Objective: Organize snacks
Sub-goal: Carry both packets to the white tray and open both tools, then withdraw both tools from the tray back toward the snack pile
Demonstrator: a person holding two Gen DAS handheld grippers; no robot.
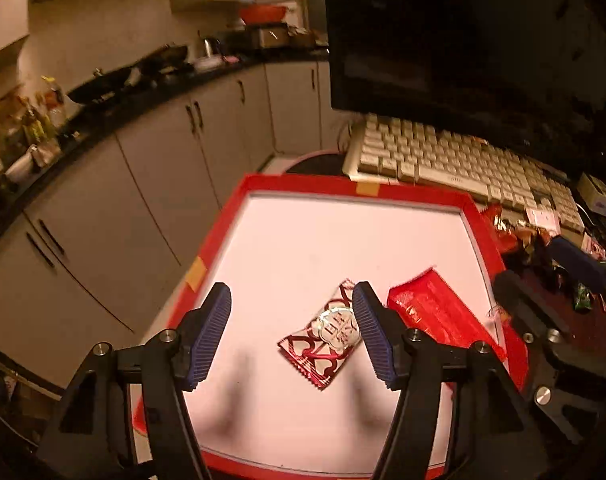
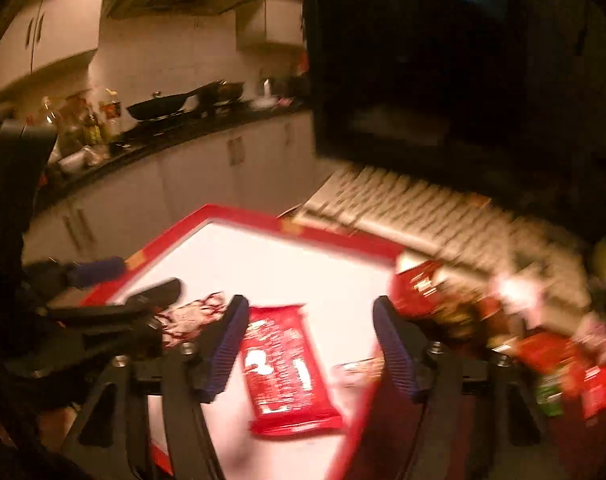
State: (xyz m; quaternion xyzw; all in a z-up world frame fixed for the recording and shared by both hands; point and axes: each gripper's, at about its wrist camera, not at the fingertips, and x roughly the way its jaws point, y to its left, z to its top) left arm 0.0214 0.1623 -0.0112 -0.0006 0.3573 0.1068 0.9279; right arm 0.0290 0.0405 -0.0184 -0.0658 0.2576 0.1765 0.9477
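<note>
Kitchen cabinets and a pale keyboard (image 1: 455,168) back the surface, where a red-rimmed white tray (image 1: 303,184) collects the snacks. Between the parted jaws of the left hand-held gripper (image 1: 291,336), released, lies a white snack packet with dark-red hearts (image 1: 323,344). Under the right hand-held gripper (image 2: 307,354), likewise released, lies a flat red foil snack packet (image 2: 287,368). Loose wrappers (image 2: 551,356) to its right probably await sorting.

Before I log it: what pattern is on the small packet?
Dark red hearts on white packet; clearest from the left wrist.
</note>
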